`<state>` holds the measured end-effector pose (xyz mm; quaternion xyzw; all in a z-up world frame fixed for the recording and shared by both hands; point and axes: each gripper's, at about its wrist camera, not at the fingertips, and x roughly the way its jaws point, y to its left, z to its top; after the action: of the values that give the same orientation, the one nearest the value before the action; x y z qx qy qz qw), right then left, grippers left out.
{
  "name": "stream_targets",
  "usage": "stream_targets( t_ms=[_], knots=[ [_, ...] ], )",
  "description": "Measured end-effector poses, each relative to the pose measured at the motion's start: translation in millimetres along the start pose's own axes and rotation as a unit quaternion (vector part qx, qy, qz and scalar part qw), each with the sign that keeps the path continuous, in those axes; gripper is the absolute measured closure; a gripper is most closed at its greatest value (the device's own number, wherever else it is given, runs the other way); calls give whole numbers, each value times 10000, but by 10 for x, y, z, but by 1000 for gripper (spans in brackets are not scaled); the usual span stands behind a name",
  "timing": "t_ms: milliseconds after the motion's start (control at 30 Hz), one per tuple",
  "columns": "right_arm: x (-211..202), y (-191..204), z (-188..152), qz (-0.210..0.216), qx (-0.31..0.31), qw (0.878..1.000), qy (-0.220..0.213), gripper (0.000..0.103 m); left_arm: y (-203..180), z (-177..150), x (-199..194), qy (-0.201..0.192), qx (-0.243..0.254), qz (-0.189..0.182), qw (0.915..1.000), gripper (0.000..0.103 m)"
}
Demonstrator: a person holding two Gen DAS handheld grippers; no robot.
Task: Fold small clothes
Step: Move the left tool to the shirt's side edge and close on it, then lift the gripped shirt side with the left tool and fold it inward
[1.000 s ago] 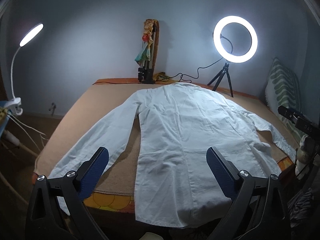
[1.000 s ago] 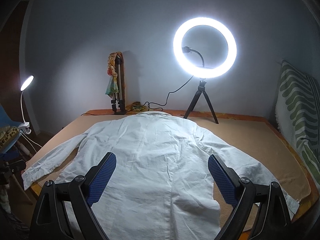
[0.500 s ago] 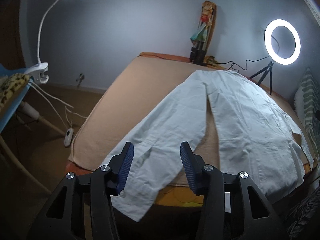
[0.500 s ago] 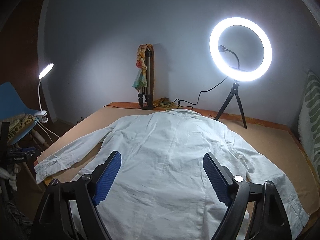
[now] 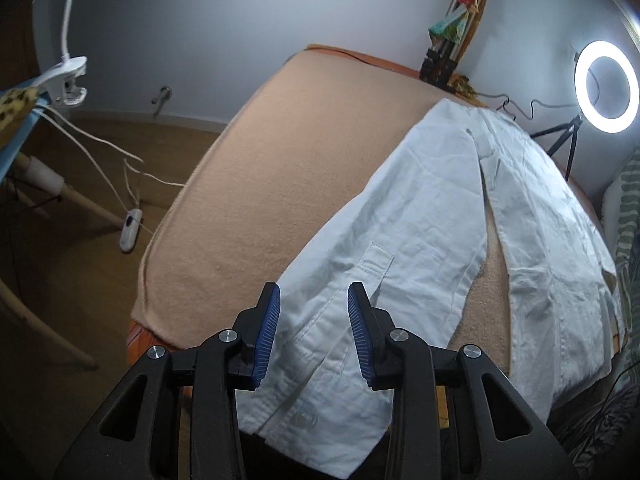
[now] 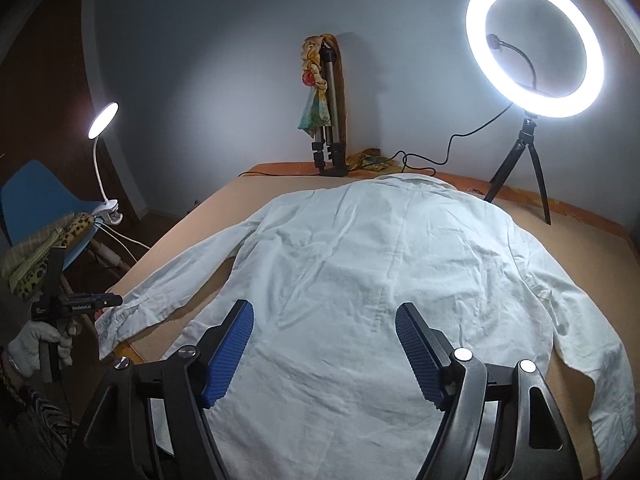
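The white shirt (image 6: 380, 280) lies spread on the bed (image 5: 288, 152), and the left gripper (image 5: 314, 336), its jaws just narrowed but not yet pinching, straddles the cuff (image 5: 320, 380), while the right gripper (image 6: 324, 352), jaws apart and also just narrowing, hovers over the hem, likely preparing a fold.

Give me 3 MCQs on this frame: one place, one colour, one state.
1. Where does the left gripper sit?
A. at the cuff end of the shirt's sleeve
B. over the collar
C. beside the ring light

2. What colour is the shirt?
A. blue
B. white
C. striped green

3. How does the shirt lie?
A. folded in half
B. bunched in a heap
C. spread flat, both sleeves out

Key:
1 A, the left wrist view shows its jaws straddling the sleeve near the cuff.
2 B, white in both views.
3 C, the right wrist view shows it flat on the tan blanket, with no fold made.
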<state>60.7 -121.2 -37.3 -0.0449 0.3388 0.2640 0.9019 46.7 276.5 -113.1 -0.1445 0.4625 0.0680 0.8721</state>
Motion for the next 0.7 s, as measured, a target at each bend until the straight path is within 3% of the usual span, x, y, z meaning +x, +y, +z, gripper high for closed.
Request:
stream_targets(
  t_ms=[200, 367, 467, 533, 700],
  knots=[
    [173, 127, 250, 149, -158, 9997, 128, 27, -65, 34, 197, 258, 270, 138, 9992, 69],
    [370, 289, 393, 188, -430, 9985, 273, 27, -107, 43, 224, 218, 450, 207, 9985, 69],
    [508, 331, 472, 301, -406, 9978, 439, 27, -119, 44, 231, 129, 489, 123, 9986, 80],
    [627, 346, 513, 376, -355, 9970, 573, 27, -129, 43, 244, 83, 565, 31, 9984, 98],
    [967, 393, 489, 527, -185, 9934, 998, 31, -79, 55, 200, -34, 355, -289, 9989, 103]
  ],
)
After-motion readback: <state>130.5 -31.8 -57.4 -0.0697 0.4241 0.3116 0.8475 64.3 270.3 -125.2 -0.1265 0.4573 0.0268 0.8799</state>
